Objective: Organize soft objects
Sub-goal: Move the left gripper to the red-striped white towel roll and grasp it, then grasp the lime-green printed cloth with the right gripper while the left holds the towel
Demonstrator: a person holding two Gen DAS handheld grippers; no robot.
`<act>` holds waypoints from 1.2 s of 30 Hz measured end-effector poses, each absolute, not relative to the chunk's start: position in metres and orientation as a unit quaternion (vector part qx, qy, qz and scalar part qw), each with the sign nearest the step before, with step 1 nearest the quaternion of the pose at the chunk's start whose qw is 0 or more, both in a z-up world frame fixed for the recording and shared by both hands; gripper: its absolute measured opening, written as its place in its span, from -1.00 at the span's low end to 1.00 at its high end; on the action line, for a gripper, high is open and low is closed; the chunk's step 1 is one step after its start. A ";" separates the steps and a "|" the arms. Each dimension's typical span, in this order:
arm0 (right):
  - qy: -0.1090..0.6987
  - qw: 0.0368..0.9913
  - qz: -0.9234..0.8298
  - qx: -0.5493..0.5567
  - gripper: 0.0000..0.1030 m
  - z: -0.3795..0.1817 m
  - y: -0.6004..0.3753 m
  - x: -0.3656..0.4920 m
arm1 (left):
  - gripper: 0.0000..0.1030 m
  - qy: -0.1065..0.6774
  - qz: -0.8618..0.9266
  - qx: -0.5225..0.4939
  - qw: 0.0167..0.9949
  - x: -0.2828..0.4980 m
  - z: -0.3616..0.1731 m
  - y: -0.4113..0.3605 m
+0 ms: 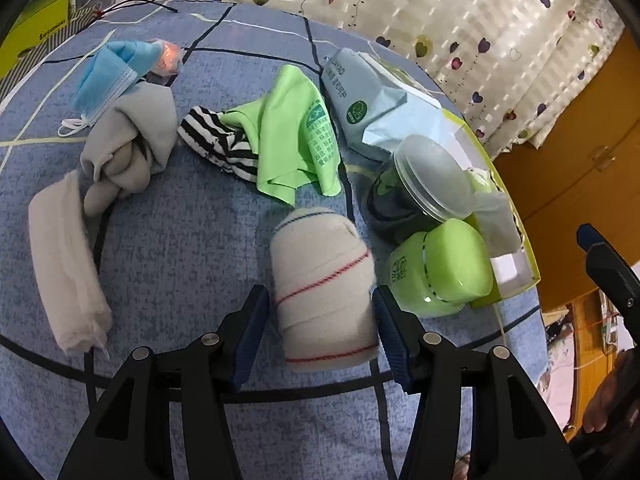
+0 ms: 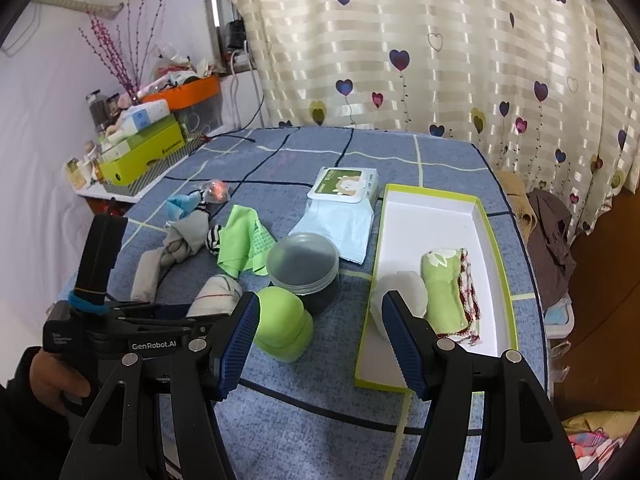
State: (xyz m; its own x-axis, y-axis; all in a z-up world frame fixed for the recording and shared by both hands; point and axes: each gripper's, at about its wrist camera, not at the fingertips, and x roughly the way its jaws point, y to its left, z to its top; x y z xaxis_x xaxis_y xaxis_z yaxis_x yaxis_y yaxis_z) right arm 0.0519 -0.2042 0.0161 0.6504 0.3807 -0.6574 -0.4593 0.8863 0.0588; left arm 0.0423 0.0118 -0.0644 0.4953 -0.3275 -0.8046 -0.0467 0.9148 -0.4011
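1. Left gripper (image 1: 320, 312) hung w/ jaws spread wide, one on each side of a rolled cream sock w/ red and blue stripes (image 1: 324, 288). The sock lay on the blue checked tabletop cloth (image 1: 180, 240). The right pad sat right at the sock's edge; the left pad stood clear of it, so no pinch.
2. Right gripper (image 2: 316, 328) hung over the tabletop, jaws spread, nothing between them.
3. Long white shallow box w/ lime-green rim (image 2: 440, 216) lay at the right side of the tabletop. Inside, at its near end: a white rounded soft bundle (image 2: 400, 292), next to it a folded light-green cloth (image 2: 444, 296), and a red-trimmed patterned cloth (image 2: 468, 284) on the far side of that. The far half of the box was bare.
4. Clear plastic tub w/ round lid (image 2: 302, 264), contents dark, stood left of the box; can't tell what was in it.
5. Lime-green jar (image 2: 282, 330), upside down in the right-wrist view, sat just in front of the tub, touching or nearly so.
6. Pale-blue wet-wipes pack (image 2: 340, 208) lay behind the tub.
7. Loose soft items further left: bright-green printed cloth (image 1: 292, 140), black-and-white striped sock (image 1: 216, 140) partly under it, knotted grey sock (image 1: 128, 140), blue face mask (image 1: 108, 76), folded white towel (image 1: 64, 268).
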 end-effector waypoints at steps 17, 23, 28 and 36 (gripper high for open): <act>0.343 0.895 0.273 -0.083 0.24 0.028 -0.152 0.063 | -0.11 0.424 -0.074 -0.212 0.877 0.019 -0.032 0.056; 0.339 0.886 0.295 -0.112 0.24 0.032 -0.119 0.077 | -0.11 0.397 -0.050 -0.233 0.886 0.010 -0.025 0.089; 0.352 0.874 0.309 -0.132 0.24 0.029 -0.087 0.099 | -0.11 0.381 -0.036 -0.249 0.889 0.006 -0.021 0.110; 0.418 0.847 0.297 -0.136 0.24 0.000 -0.046 0.146 | -0.11 0.372 -0.037 -0.265 0.889 0.010 -0.024 0.126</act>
